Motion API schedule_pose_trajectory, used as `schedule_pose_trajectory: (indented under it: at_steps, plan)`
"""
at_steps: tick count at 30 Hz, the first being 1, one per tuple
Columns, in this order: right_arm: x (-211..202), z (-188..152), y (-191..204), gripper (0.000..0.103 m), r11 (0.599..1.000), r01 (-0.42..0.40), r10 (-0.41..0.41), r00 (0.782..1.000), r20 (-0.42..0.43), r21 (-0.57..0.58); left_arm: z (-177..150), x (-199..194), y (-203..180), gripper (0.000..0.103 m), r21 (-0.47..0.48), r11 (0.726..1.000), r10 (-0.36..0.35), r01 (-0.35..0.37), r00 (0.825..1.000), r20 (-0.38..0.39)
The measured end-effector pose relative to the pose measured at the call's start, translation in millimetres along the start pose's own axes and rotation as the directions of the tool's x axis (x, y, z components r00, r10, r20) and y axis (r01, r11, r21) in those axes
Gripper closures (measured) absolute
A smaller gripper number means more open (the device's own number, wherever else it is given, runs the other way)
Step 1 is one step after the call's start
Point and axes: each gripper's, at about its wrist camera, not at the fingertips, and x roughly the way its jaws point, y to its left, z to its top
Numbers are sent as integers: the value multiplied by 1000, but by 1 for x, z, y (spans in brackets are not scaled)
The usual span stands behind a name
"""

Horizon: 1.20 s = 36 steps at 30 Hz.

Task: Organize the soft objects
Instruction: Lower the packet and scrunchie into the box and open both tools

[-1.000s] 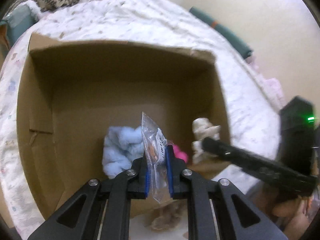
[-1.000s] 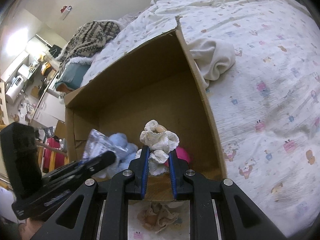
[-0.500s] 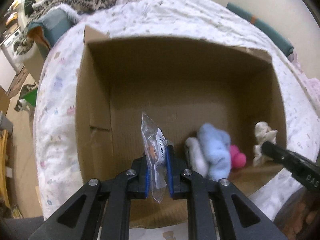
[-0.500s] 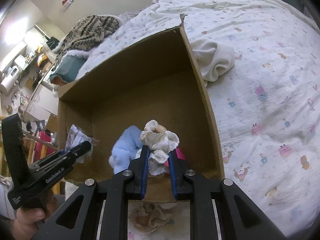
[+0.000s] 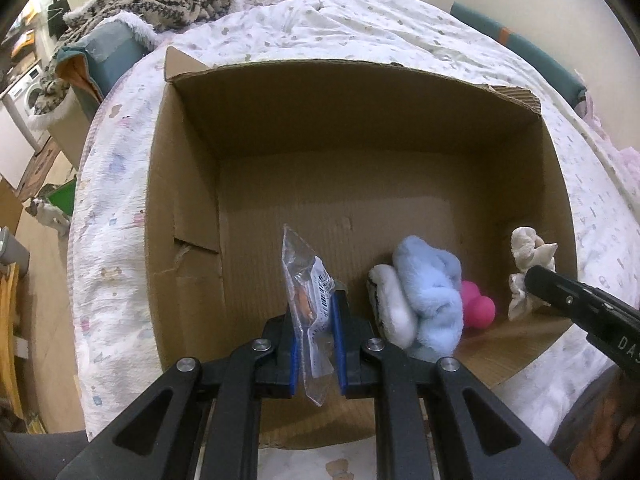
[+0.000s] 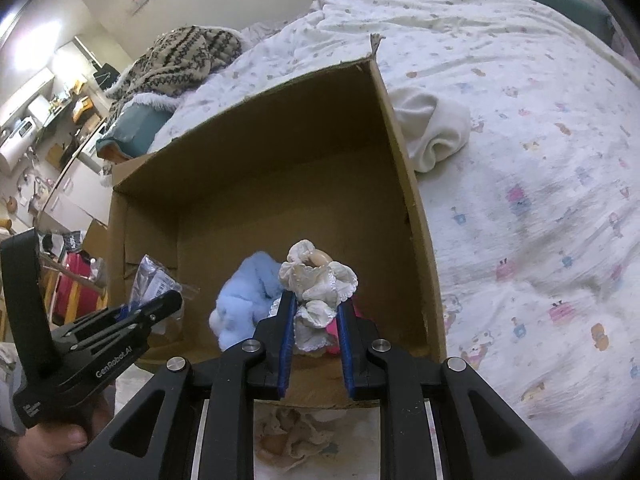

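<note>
**A:** So, what is your left hand doing?

**B:** Your left gripper (image 5: pixel 316 332) is clamped on a clear plastic packet (image 5: pixel 308 304), held upright over the near left part of the cardboard box (image 5: pixel 184 208), which sits on the patterned bedspread (image 6: pixel 520 160).

**A:** And inside the box?

**B:** To the right of the packet, a white plush piece (image 5: pixel 392 308) leans against a light blue plush (image 5: pixel 432 292), with a pink toy (image 5: pixel 478 308) just beside it, all along the near wall.

**A:** And your right hand?

**B:** Your right gripper (image 6: pixel 316 320) is closed narrowly on a cream frilly scrunchie (image 6: pixel 320 280), above the box's near right corner. Further right, outside the box, a cream cloth (image 6: pixel 432 132) lies crumpled against the box wall.
</note>
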Motion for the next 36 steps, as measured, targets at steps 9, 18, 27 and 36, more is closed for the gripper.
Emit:
schedule_pose_trajectory:
  at_steps: [9,18,27,36]
  plan:
    - [-5,0,-4,71,999,-20,20,1000,15,37,-6,-18,1,47,-5,1000,-4,5,999,36]
    - [-18,-4,5,37,1000,-4,4,998,68,-6,-11,-40,-1,47,21,1000,14,-16,996,86]
    - [-32,-16,8,37,1000,-1,1,998,63,1,-21,-58,11,46,-2,1000,17,-17,996,92]
    - [-44,-28,8,37,1000,1,-2,998,64,15,-41,-72,20,42,-37,999,23,-20,996,86]
